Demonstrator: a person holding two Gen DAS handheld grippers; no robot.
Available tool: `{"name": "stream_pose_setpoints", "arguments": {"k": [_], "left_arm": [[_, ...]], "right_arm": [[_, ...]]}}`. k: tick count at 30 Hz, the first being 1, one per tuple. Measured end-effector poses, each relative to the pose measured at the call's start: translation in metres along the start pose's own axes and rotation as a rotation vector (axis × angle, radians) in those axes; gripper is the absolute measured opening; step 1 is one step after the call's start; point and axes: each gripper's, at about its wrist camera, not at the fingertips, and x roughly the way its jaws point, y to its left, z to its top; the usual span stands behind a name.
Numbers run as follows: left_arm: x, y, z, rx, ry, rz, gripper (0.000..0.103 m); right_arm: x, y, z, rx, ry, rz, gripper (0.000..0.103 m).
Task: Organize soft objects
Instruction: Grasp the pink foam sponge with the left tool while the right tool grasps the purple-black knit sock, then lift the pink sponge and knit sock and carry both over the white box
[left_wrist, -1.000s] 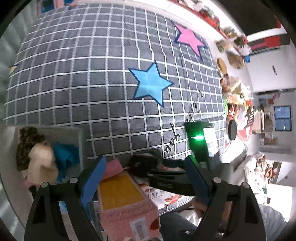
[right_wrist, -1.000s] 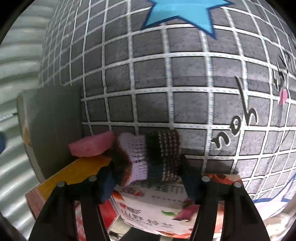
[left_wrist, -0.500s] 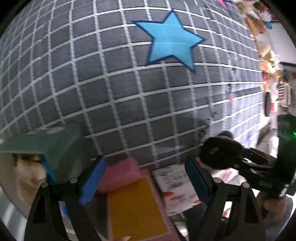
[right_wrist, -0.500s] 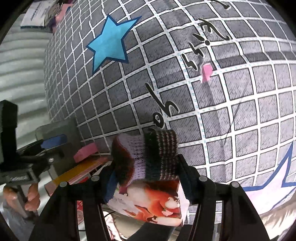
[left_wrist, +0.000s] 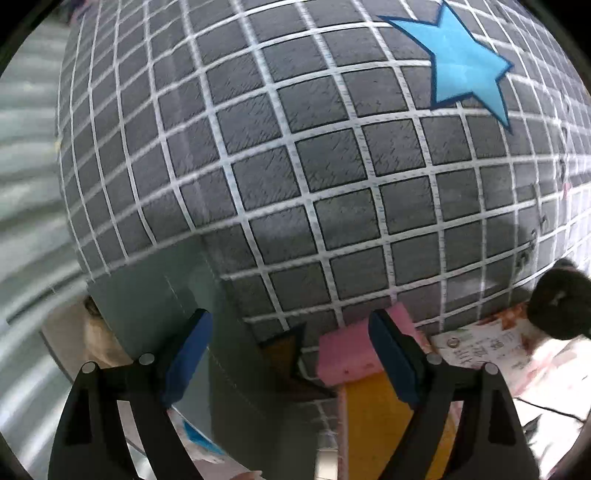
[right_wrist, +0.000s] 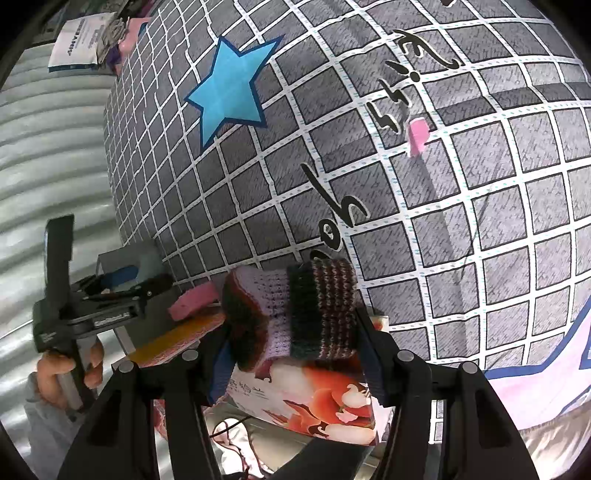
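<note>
Partway | right gripper (right_wrist: 291, 328) clamps knitted roll (right_wrist: 291, 314) above the printed packet (right_wrist: 314, 395), not yet binned | left gripper (left_wrist: 291, 354) spread, empty, by pink sponge (left_wrist: 347, 354) | grey bin (left_wrist: 155, 314) holds beige plush (left_wrist: 92, 339) | sponge left.

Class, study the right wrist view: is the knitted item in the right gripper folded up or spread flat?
Folded up. The knitted item sits as a thick bundle, layers doubled over, clamped between the right gripper's blue fingers.
</note>
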Motion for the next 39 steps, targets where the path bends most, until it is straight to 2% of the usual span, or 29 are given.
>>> {"name": "stream_pose_setpoints", "arguments": {"k": [3,8,9,15,20,23,28,31,32,36,39], "left_arm": [[-0.008,0.007,-0.006,-0.027,0.036,-0.150,0.089],[0.001,-0.005,0.000,-0.005,0.141,-0.184,0.089],[0.008,-0.007,0.003,-0.008,0.190,-0.193,0.089],[0.046,-0.016,0.009,-0.009,0.363,-0.121,0.089],[0.073,-0.009,0.006,-0.028,0.433,-0.103,0.089],[0.085,-0.020,-0.001,-0.017,0.460,-0.094,0.089],[0.094,-0.021,0.006,-0.019,0.471,-0.086,0.088],[0.098,-0.034,0.015,-0.025,0.466,-0.094,0.072],[0.097,-0.038,0.027,-0.028,0.461,-0.098,0.072],[0.078,-0.044,0.029,-0.027,0.406,-0.146,0.070],[0.061,-0.044,0.023,-0.015,0.342,-0.147,0.070]], "right_arm": [[-0.002,0.000,0.003,-0.002,-0.005,0.009,0.060],[-0.007,0.002,0.006,-0.011,-0.008,0.025,0.060],[-0.008,0.003,0.006,-0.013,-0.009,0.030,0.060],[-0.010,0.004,0.003,-0.003,-0.022,0.060,0.060],[-0.013,-0.001,0.004,0.004,-0.027,0.069,0.060],[-0.012,-0.002,0.003,0.006,-0.028,0.071,0.060],[-0.013,-0.004,0.003,0.000,-0.024,0.070,0.060],[-0.015,-0.004,0.004,-0.009,-0.026,0.068,0.060],[-0.015,-0.003,0.003,-0.013,-0.028,0.066,0.060],[-0.015,0.001,0.000,-0.025,-0.033,0.059,0.060],[-0.014,0.005,-0.003,-0.035,-0.043,0.044,0.060]]}}
